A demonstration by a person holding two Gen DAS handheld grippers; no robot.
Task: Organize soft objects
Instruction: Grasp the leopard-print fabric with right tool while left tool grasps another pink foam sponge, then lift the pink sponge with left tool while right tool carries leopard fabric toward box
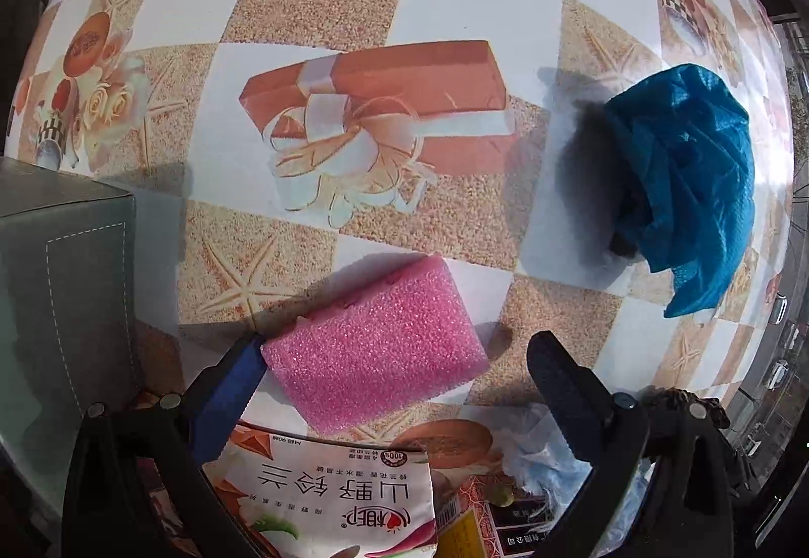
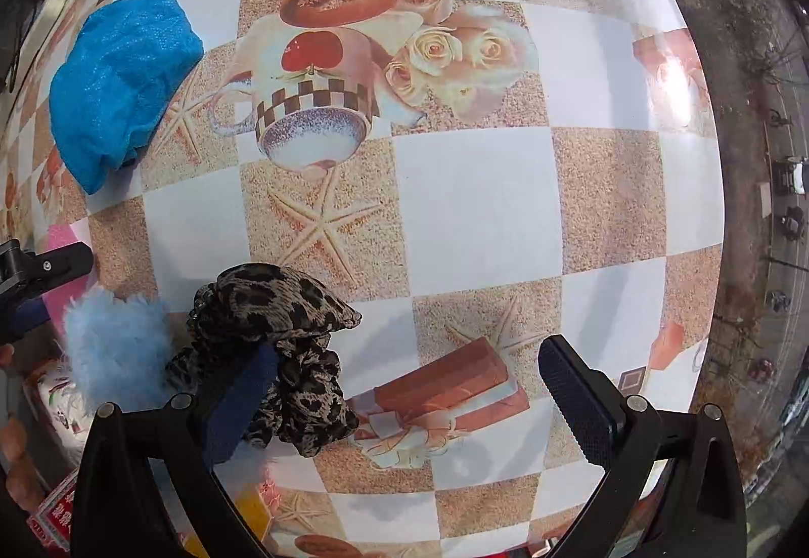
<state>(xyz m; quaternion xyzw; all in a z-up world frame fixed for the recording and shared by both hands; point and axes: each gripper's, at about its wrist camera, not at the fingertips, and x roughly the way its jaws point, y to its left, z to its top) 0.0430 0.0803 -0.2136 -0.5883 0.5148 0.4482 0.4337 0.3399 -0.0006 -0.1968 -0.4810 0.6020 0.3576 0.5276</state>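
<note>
Your left gripper (image 1: 394, 355) fingers stand apart; the pink sponge (image 1: 371, 343) lies between them, touching the left finger. Your right gripper (image 2: 414, 386) fingers are spread, the leopard scrunchie (image 2: 283, 355) against the left finger on the bench (image 2: 475, 188).

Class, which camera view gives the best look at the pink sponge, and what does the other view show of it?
The left wrist view: the pink sponge lies whole and close, between the open jaws of the left gripper. The right wrist view shows only a pink sliver at its left edge, behind the other gripper's finger.
</note>
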